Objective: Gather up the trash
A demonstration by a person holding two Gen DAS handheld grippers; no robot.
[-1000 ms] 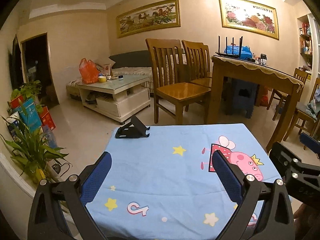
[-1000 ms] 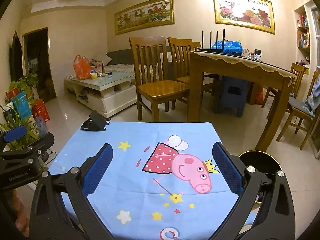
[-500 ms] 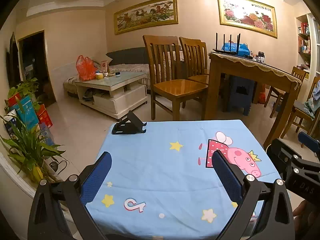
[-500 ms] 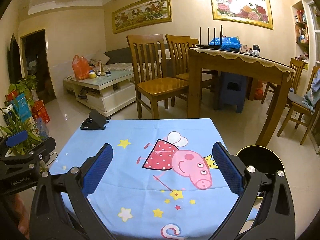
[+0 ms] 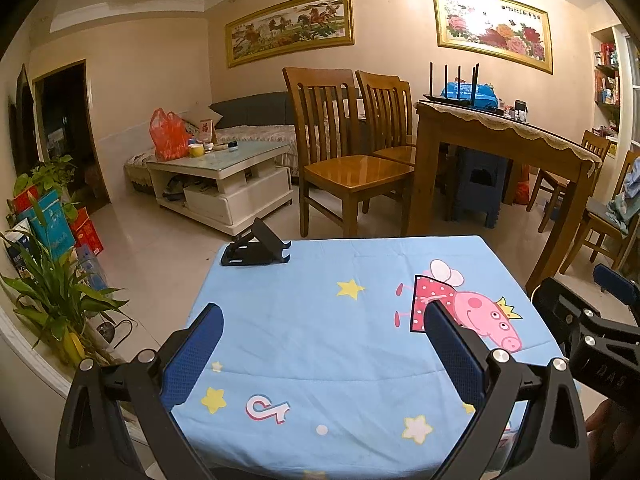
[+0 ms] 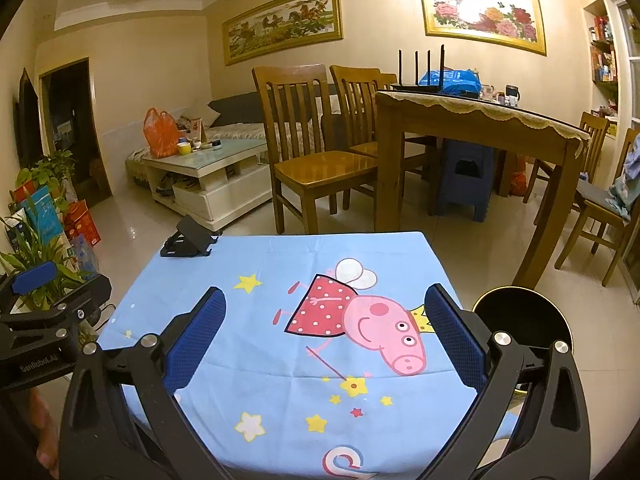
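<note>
Since a second ago both of your tools have tipped up a little, so the cloth sits lower in each view and more of the room shows above it; nothing on the counter has shifted. Your left tool (image 5: 322,340) hangs over the near left part of the counter (image 5: 304,308) with its blue pads (image 5: 192,356) spread wide and nothing between them. Your right tool (image 6: 324,332) hangs over the near right part, pads just as wide apart and equally bare, framing the pink pig print (image 6: 360,320) on the blue cloth. Each tool shows at the edge of the other's view, and they are held side by side, apart. A black phone stand (image 5: 256,248) sits at the far left corner of the cloth, well clear of both tools. Just beside the counter's right edge, low on the floor, is a round black bin (image 6: 524,312) with a gold rim, partly hidden behind your right tool's right finger. No trash can be made out on the cloth. Farther off stand two wooden chairs (image 5: 344,152), a dining table (image 5: 500,140) with a router on it, a white coffee table (image 5: 224,176) with an orange bag (image 5: 168,136), and plants (image 5: 52,292) at the left.
</note>
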